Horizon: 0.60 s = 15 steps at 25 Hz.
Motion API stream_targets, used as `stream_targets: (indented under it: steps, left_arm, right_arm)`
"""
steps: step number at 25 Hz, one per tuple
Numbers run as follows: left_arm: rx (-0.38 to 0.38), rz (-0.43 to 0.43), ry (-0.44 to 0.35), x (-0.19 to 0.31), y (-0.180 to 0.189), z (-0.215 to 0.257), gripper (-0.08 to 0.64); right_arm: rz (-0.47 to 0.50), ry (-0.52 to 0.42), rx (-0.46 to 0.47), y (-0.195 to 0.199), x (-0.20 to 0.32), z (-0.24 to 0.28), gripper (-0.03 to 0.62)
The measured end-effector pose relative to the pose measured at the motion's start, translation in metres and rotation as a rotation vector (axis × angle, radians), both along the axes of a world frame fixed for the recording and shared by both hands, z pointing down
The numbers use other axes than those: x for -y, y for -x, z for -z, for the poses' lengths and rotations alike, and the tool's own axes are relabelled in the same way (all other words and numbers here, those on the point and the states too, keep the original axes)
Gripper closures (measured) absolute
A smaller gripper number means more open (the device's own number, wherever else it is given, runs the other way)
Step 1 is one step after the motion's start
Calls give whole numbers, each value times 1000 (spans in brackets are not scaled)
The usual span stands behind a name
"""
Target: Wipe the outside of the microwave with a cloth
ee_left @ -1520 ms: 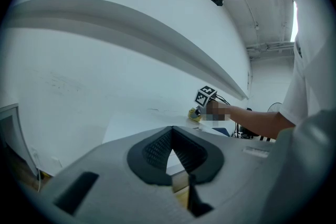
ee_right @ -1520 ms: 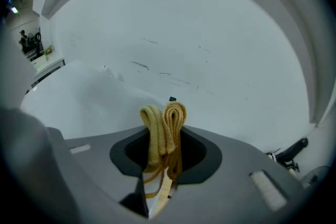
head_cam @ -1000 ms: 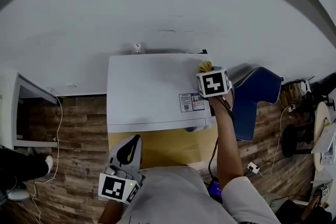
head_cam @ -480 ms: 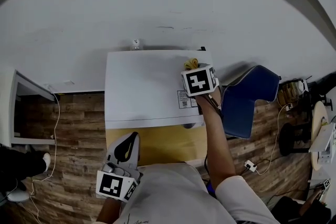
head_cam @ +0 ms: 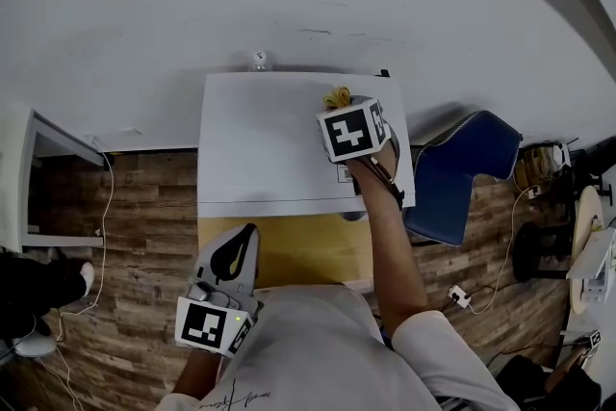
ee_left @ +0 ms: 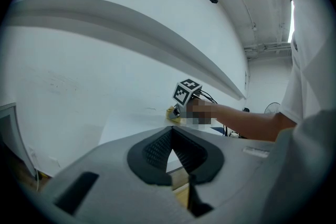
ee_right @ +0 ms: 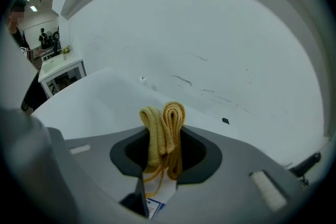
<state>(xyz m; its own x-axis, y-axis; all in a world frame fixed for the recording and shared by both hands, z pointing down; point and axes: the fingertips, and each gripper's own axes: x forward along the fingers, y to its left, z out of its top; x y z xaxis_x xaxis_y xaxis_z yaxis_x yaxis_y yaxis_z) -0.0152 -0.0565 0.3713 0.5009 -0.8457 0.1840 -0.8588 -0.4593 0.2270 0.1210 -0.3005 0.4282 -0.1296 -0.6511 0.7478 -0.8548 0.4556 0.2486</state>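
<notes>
Yellow folded cloth (ee_right: 165, 126) is clamped in the right gripper's (ee_right: 164, 157) jaws, pressed onto the microwave (head_cam: 255, 144) top beneath them for wiping; the left gripper's (ee_left: 173, 150) jaws are together, empty.

Count: 1 white microwave (head_cam: 269, 140), 1 yellow cloth (ee_right: 165, 128) over its top, 2 grippers (right gripper (ee_right: 165, 159) over it, left gripper (ee_left: 170, 157) in front), 1 blue chair (head_cam: 452, 173) to its right, 1 white cabinet (head_cam: 38, 197) to its left, 1 small white obj. (head_cam: 258, 61) behind it.
</notes>
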Motion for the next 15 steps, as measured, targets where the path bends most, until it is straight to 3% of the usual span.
stream_targets:
  steps: [15]
  left_arm:
    - [2,2,6,2,6,1,565]
  right_arm:
    - [72,-10,4,67,0,0,474]
